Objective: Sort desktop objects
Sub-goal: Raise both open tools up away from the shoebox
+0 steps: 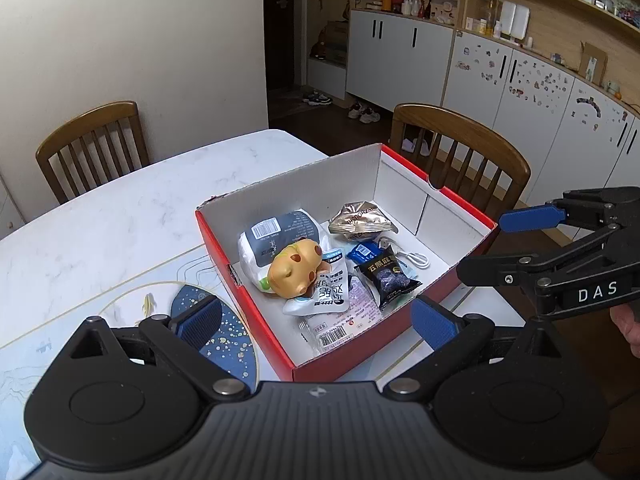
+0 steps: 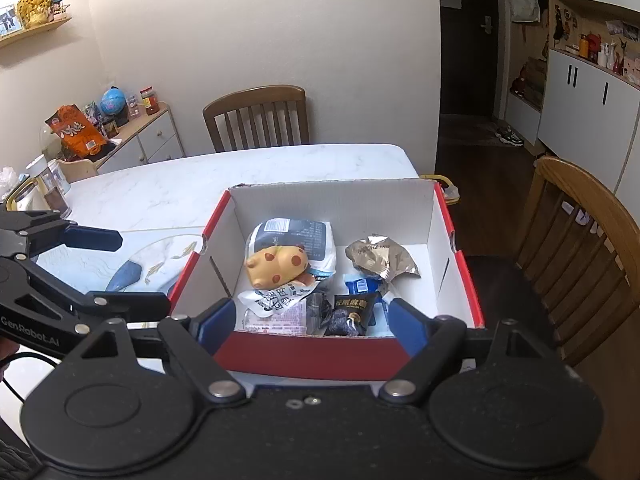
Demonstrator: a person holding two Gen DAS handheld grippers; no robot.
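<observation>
We see a red cardboard box point(image 1: 256, 312) with a white inside on the marble table point(image 1: 120, 216), holding snack packets, a spotted yellow toy pig point(image 1: 294, 270) and a white cable point(image 1: 416, 258). Our left gripper point(image 1: 316, 320) and right gripper point(image 2: 310, 322) hover at its near edge, jaws wide open and holding nothing.

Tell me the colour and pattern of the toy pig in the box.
The toy pig is yellowish tan with brown spots, clearest in the right wrist view.

box point(image 1: 400, 354) on table point(image 1: 120, 216) | toy point(image 1: 294, 270) atop packets point(image 1: 320, 298) inside
</observation>
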